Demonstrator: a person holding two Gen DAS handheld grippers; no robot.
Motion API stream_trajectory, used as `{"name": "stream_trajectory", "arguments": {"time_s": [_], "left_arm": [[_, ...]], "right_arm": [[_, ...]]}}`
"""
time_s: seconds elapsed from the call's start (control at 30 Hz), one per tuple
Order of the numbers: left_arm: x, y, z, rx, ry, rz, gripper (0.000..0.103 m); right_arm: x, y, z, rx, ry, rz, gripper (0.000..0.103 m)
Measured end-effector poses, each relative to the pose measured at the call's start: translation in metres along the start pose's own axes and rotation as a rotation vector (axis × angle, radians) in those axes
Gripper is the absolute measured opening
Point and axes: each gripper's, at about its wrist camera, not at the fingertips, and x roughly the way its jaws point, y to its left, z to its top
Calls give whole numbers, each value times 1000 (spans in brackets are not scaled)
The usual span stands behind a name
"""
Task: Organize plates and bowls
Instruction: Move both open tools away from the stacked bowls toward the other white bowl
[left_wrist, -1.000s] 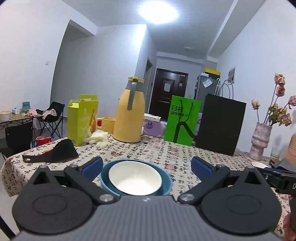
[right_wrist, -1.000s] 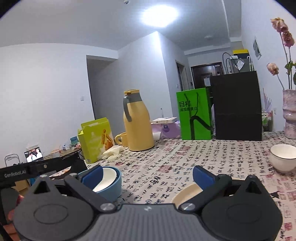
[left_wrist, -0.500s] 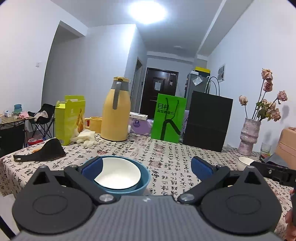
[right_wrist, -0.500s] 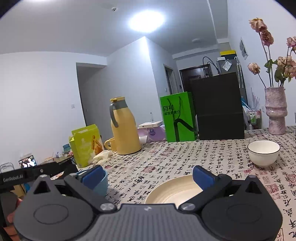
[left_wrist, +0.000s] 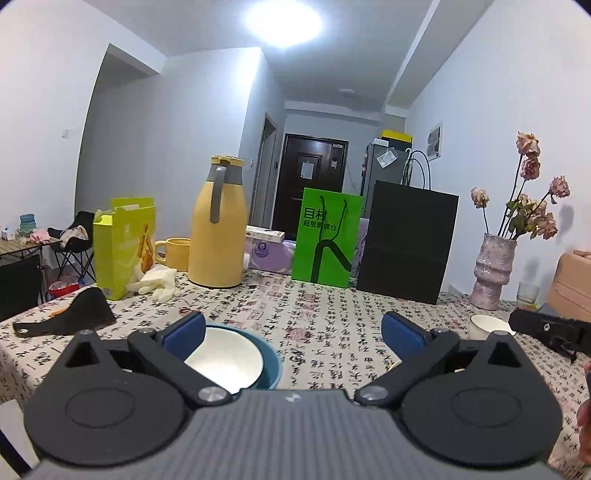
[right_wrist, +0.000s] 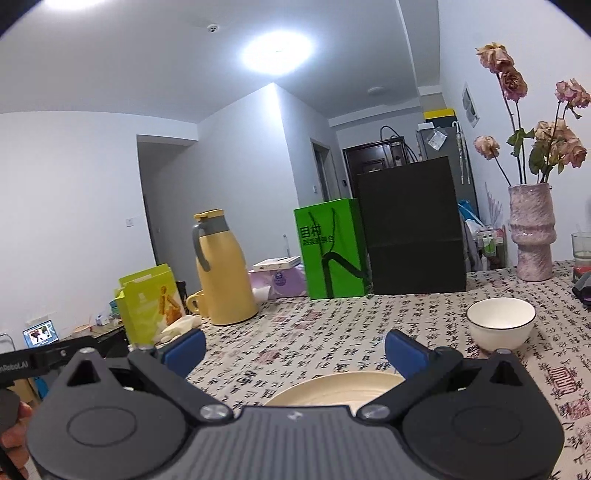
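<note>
Each camera sits low on its own tool, close above the table (left_wrist: 325, 314), and looks forward between two blue fingers (left_wrist: 184, 330). The left view is aimed at the door (left_wrist: 314, 184) far away. The right view looks more to the left. Both see the yellow jug (left_wrist: 218, 229) (right_wrist: 221, 269), green bag (left_wrist: 325, 240) (right_wrist: 332, 251), black bag (left_wrist: 406, 243) (right_wrist: 413, 229) and vase (left_wrist: 495, 269) (right_wrist: 532, 229).

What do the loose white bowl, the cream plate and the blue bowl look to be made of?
White bowl: probably glazed ceramic, with a glossy surface and a thin dark rim line. Cream plate: ceramic or perhaps melamine, smooth, with faint concentric rings; hard to say which. Blue bowl: matte look, possibly plastic or stoneware, with a white bowl nested inside it.
</note>
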Motion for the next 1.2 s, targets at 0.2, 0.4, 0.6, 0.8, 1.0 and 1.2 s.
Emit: {"name": "stream_trajectory", "arguments": {"time_s": [0.2, 0.4, 0.6, 0.8, 1.0, 1.2], "left_arm": [[19, -13, 4, 7, 16, -31, 103], [47, -27, 14, -9, 23, -59, 103], [69, -44, 20, 16, 14, -67, 103], [90, -63, 26, 4, 23, -80, 103], [112, -90, 30, 25, 15, -94, 103], [132, -123, 34, 65, 2, -110, 103]], "right_arm": [[11, -12, 7, -28, 10, -16, 103], [27, -27, 20, -53, 2, -18, 103], [41, -46, 33, -57, -15, -16, 103], [52, -65, 46, -61, -27, -5, 103], [67, -84, 56, -56, -8, 2, 103], [78, -108, 63, -45, -1, -5, 103]]}}
